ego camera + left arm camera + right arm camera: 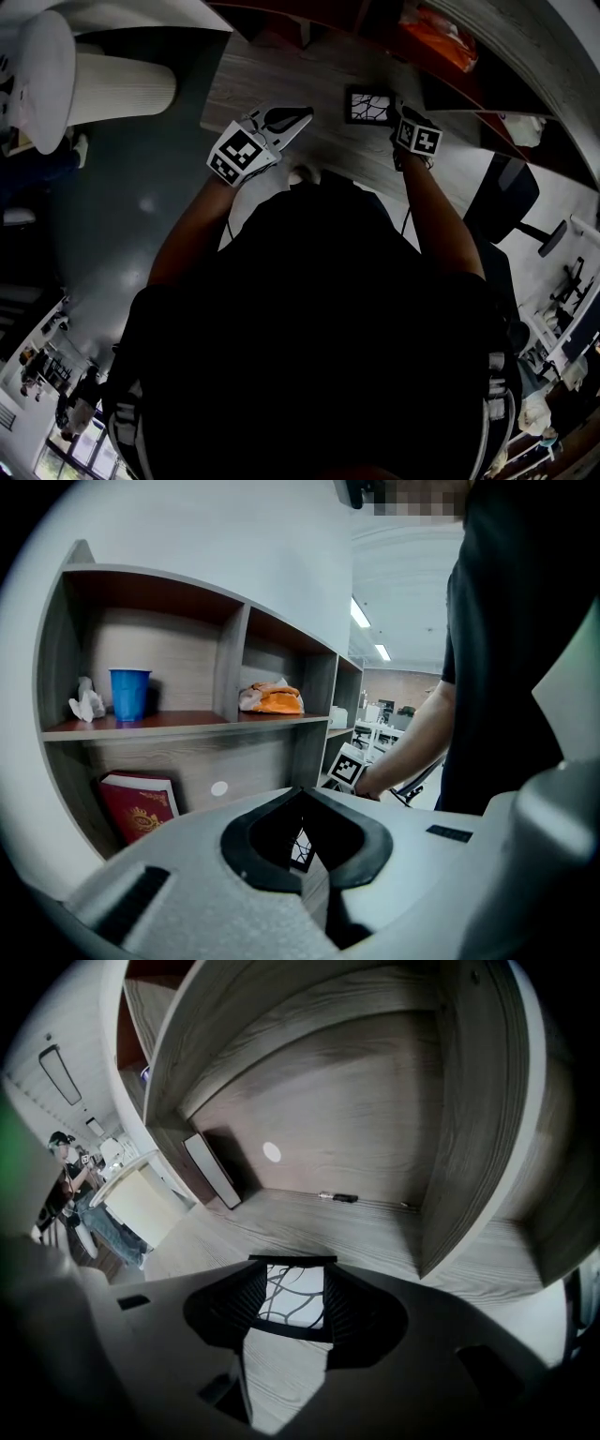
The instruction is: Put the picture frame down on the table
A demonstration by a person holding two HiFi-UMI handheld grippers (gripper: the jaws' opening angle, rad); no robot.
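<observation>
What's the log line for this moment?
picture frame: flat on table | right tool: open, not gripping frame | left tool: shut, empty | step: frame set down

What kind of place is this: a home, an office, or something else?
Probably an office or lab: a wooden shelf unit holding a red book and a blue cup, an office chair beside the table, strip ceiling lights.

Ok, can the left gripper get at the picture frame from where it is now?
Probably yes: only bare table lies between the left gripper and the picture frame. But its jaws are shut, and the right gripper hangs close by the frame's right side, so it should come in from the left.
</observation>
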